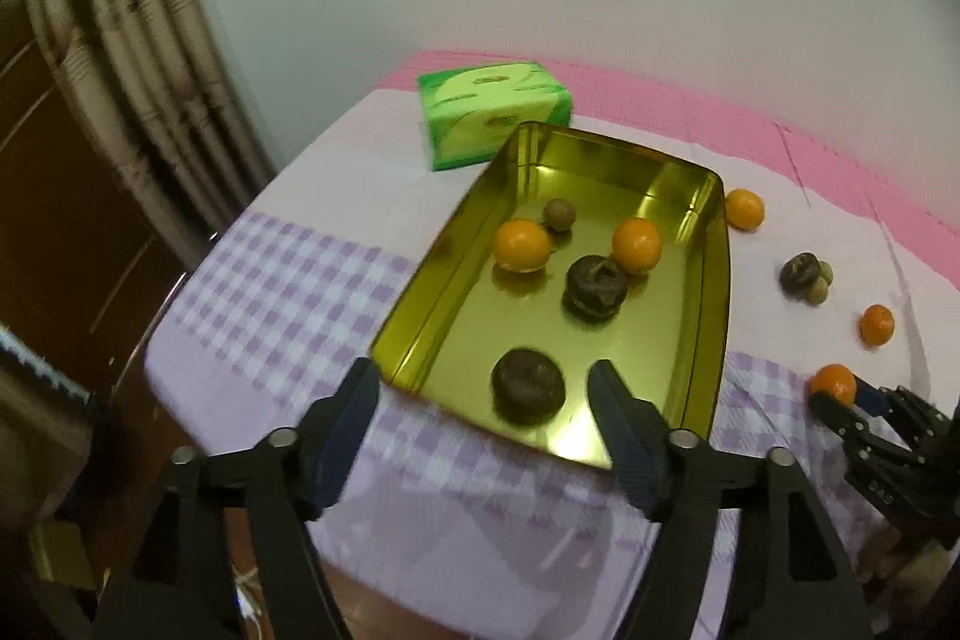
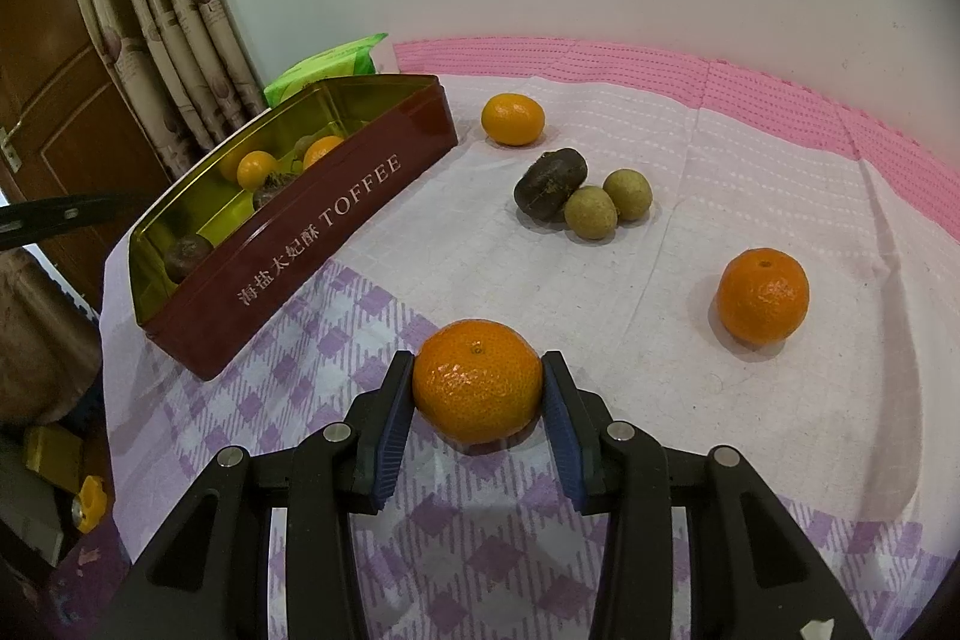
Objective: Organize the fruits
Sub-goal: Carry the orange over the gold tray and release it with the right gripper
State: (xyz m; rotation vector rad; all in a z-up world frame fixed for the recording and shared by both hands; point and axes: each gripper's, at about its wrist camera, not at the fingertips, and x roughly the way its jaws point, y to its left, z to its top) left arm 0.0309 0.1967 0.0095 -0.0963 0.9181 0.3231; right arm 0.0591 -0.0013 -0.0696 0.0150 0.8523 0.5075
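Now, over the near end of the toffee tin: left tool spread wide, nothing pinched, dark fruit lying loose on the gold floor below. Right of the tin, on the table: right tool pinching a mandarin, both pads pressed against its sides.

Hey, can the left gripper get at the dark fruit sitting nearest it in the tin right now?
Probably yes. The left gripper is open and empty, and the dark fruit lies just inside the tin's near rim, with nothing over it.
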